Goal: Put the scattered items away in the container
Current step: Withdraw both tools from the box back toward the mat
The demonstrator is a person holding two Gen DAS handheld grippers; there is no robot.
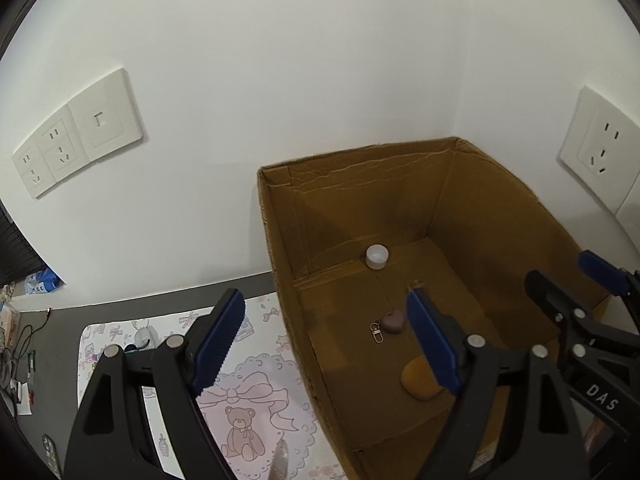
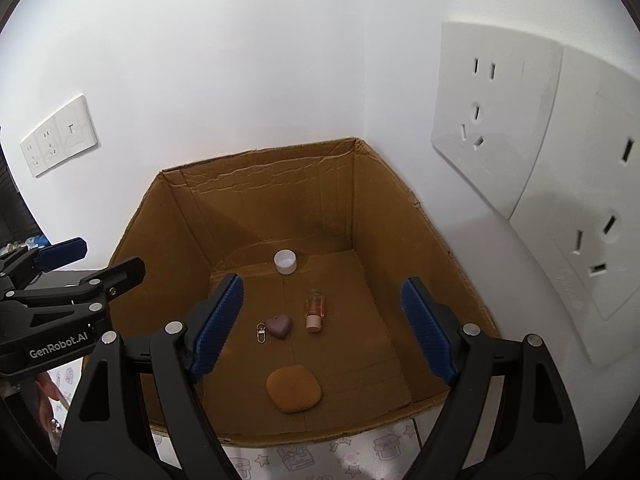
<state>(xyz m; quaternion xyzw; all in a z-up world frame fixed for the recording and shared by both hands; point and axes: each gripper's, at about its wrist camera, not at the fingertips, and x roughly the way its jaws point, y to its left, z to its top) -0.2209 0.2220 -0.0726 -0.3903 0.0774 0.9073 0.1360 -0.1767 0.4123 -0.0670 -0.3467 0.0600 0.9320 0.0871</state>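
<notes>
Both tongs, left tongs (image 1: 326, 338) and right tongs (image 2: 322, 326), are hanging wide apart, holding nothing, over the box (image 2: 280, 168) with the heart charm (image 2: 279, 326) just below them

Table: dark grey top (image 1: 168, 298) | Mat: a pink and white mat (image 1: 256, 364) with a teddy bear and bows lay flat on the table | Box: an open brown cardboard box (image 1: 280, 264) stood on the mat, in the wall corner | Left edge: wires and small bits lay there, too blurry to tell.

White corner walls (image 2: 240, 60) carry socket plates (image 2: 496, 120) above a grey tabletop (image 1: 160, 300).
</notes>
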